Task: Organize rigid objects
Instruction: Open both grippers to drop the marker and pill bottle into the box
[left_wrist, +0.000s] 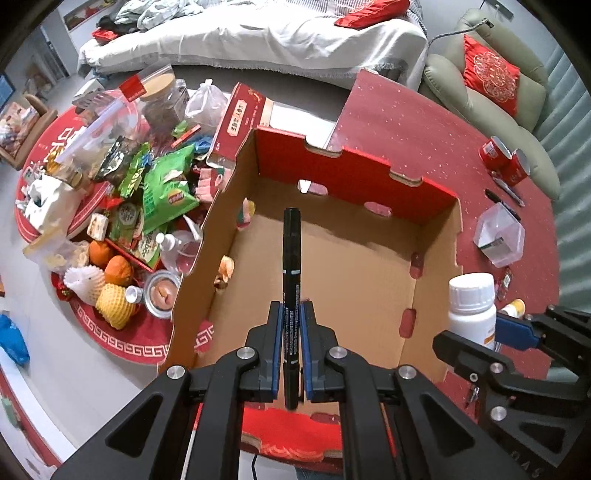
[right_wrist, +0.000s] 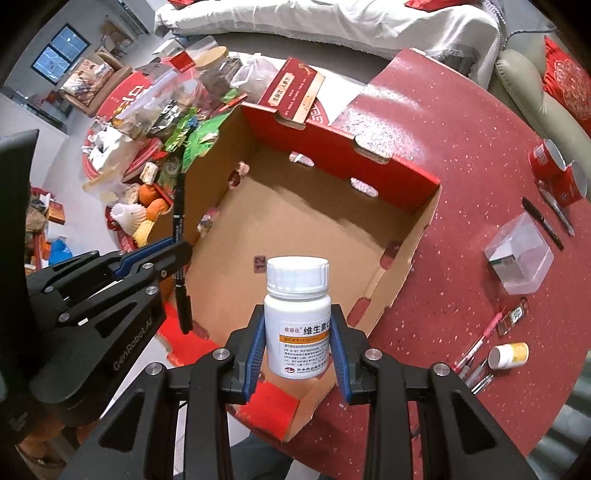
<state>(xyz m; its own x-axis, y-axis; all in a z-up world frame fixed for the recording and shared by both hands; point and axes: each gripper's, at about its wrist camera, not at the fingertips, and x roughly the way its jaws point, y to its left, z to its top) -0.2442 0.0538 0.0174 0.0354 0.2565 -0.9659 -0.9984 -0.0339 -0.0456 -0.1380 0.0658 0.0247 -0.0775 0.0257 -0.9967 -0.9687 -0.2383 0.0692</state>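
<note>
My left gripper (left_wrist: 291, 314) is shut on a black marker pen (left_wrist: 291, 258), which points forward over the open cardboard box (left_wrist: 332, 258). In the right wrist view the same pen (right_wrist: 180, 236) hangs by the box's left wall, clamped by the left gripper (right_wrist: 177, 258). Between the blue pads of my right gripper (right_wrist: 298, 325) sits a white pill bottle (right_wrist: 297, 317) with a white cap, held above the near part of the box (right_wrist: 295, 229). The left wrist view shows that bottle (left_wrist: 472, 310) at the box's right corner. The box floor is bare.
On the red table (right_wrist: 443, 147), right of the box, lie a clear plastic container (right_wrist: 519, 258), a black pen (right_wrist: 541, 221), two red cups (right_wrist: 557, 173), a small yellow-labelled bottle (right_wrist: 508, 355) and thin pens (right_wrist: 476, 347). Snack bags (left_wrist: 162, 192) and fruit (left_wrist: 114, 269) crowd the left side.
</note>
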